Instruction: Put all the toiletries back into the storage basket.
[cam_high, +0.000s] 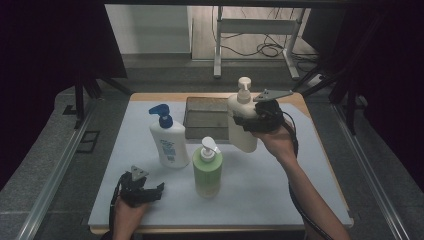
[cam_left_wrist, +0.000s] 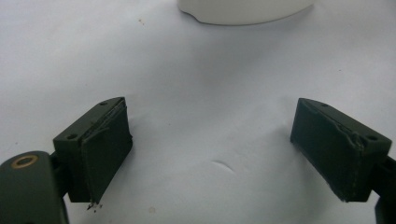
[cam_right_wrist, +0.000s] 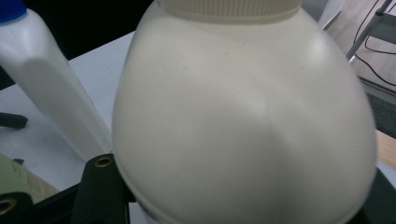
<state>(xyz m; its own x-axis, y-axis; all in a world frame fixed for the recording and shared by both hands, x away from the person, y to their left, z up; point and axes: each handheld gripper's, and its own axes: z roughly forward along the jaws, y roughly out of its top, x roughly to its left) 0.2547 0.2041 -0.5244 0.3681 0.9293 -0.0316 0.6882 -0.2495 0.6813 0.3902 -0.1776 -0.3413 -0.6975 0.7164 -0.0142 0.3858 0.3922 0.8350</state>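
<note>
Cream pump bottle (cam_high: 242, 125) sits clamped in the right tongs (cam_high: 250, 121), held upright with its long axis vertical and its pump head pointing up. In the high view its base appears to hang over the near right corner of the dark tray (cam_high: 206, 118) at the back of the bench (cam_high: 280, 195), though whether it is clear of the surface cannot be told for sure. In the right gripper view the bottle's rounded shoulder (cam_right_wrist: 243, 116) bulges between the jaws, which grip it across the body from its right side.

What the coming move likely turns on: the tray lies just to the left of and behind the held bottle, so a short carry that way would bring it over the tray. The white bottle with the blue pump (cam_high: 168, 137) and the green bottle (cam_high: 207, 170) stand nearer the left tongs (cam_high: 145, 192), which rest apart and empty at the bench's near left edge.
</note>
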